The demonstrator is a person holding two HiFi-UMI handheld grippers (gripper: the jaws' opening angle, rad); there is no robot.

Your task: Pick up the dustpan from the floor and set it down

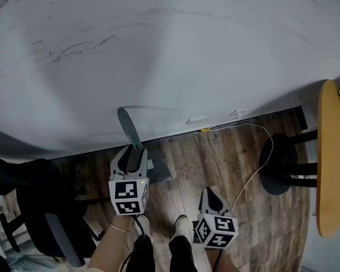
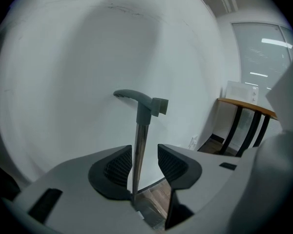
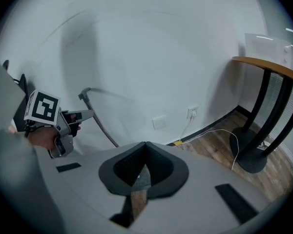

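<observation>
The left gripper (image 2: pixel 144 156) has its jaws spread around the upright metal handle (image 2: pixel 141 133) of the dustpan (image 1: pixel 159 171); the pole lies against one pad and clear of the other. The pan sits on the wood floor (image 1: pixel 260 220) just below that gripper, by the white wall (image 1: pixel 175 50). The right gripper (image 3: pixel 145 149) hangs beside it, jaws pressed together on nothing.

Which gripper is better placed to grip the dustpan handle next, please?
Left. The left gripper has its open jaws astride the upright dustpan handle, so it need only close. The right gripper is shut, empty and off to one side.
</observation>
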